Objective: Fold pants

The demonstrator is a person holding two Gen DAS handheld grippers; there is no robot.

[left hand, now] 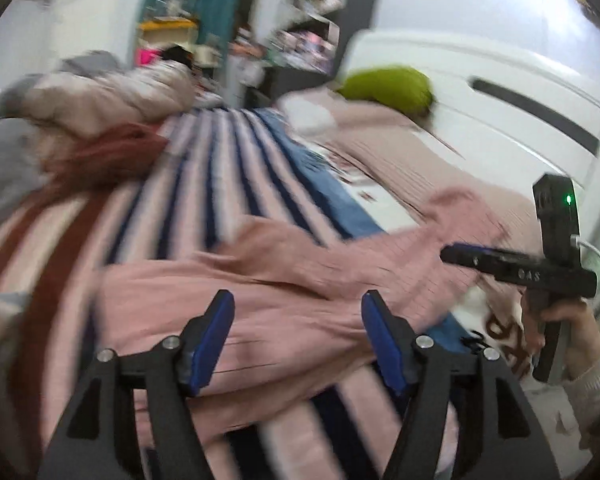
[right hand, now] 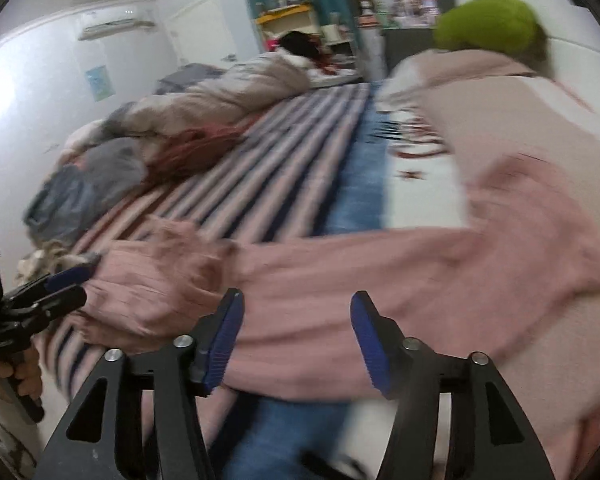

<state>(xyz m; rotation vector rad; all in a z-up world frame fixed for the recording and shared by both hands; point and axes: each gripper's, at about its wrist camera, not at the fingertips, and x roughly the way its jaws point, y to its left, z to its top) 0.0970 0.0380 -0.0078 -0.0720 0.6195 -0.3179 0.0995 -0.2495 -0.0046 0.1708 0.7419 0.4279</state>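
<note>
Pink ribbed pants (left hand: 284,280) lie stretched sideways across a bed with a striped cover (left hand: 220,168). My left gripper (left hand: 298,320) hangs just above one end of them, jaws wide open, and the fabric shows between the blue pads (left hand: 212,340) without being pinched. My right gripper (right hand: 296,320) is open too, over the middle of the pants (right hand: 340,280). In the right wrist view the left gripper (right hand: 85,282) sits at the bunched end of the cloth, fingers apart. The left wrist view shows the right gripper (left hand: 450,254) side-on at the pants' far end, held by a hand (left hand: 568,320).
A green pillow (right hand: 488,24) lies near the white headboard (left hand: 500,92). A crumpled beige quilt (right hand: 228,92), a grey garment (right hand: 96,184) and a reddish cloth (right hand: 192,148) are piled along the bed's far side. A blue and white patterned cover (right hand: 360,184) lies beside the stripes.
</note>
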